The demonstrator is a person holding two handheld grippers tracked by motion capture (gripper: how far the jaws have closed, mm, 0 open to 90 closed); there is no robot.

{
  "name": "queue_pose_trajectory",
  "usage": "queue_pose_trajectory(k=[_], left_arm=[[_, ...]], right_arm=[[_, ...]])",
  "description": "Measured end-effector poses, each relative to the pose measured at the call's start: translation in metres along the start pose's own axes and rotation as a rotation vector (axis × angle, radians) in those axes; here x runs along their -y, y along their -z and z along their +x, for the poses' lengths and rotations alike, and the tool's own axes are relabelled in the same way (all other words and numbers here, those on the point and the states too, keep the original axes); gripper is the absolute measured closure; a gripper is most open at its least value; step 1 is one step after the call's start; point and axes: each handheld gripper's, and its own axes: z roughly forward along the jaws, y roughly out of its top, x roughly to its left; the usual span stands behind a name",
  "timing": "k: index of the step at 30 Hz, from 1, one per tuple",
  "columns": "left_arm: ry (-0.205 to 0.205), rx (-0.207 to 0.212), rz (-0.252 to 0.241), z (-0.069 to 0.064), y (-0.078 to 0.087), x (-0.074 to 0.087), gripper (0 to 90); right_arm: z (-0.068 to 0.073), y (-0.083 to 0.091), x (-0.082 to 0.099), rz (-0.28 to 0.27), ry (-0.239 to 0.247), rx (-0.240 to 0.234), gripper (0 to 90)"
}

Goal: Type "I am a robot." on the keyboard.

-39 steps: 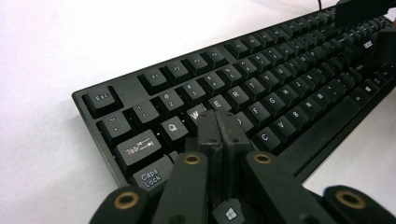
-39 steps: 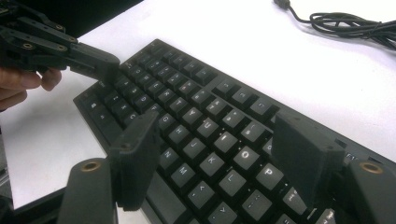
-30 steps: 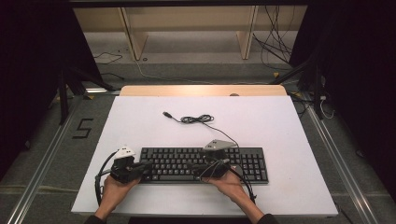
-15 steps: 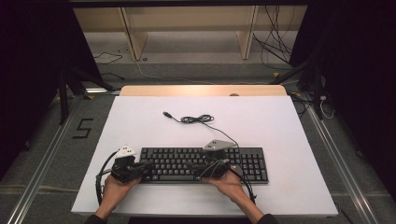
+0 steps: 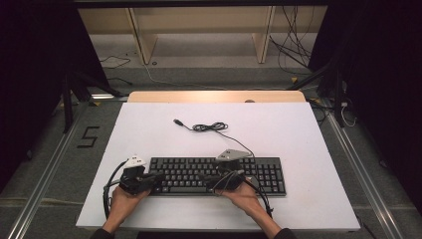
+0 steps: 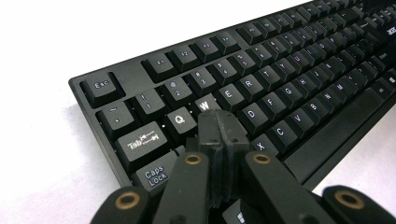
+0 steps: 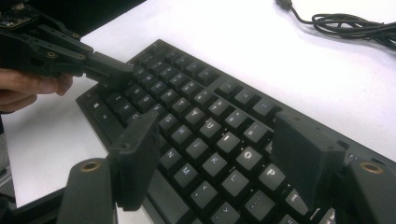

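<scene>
keyboard: one; grippers: two, left closed, right open.

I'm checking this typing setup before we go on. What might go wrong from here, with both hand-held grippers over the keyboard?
1. The left hand-held gripper is shut, and its broad tip sits at the W, S and A keys of the keyboard; a press may catch neighbouring keys.
2. The right hand-held gripper hovers open, its jaws straddling several keys; lowering it could press two places at once.
3. The keyboard's cable lies loose behind and could snag.
</scene>
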Motion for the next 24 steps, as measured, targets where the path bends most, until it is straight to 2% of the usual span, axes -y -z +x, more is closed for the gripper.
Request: queue_pose_trajectory(k=[2,12,24], left_arm=[[0.005,-0.005,0.016,0.0,-0.002,0.001,88.9],[0.014,0.0,0.01,0.0,-0.001,0.0,88.8],[0.024,0.042,-0.101,-0.002,0.015,-0.002,75.0]], right_arm=[[0.0,0.0,0.0,-0.001,0.0,0.0,33.5],[0.001,0.0,0.0,0.001,0.0,-0.003,33.5],[0.002,0.001,0.0,-0.009,0.004,-0.016,33.6]])
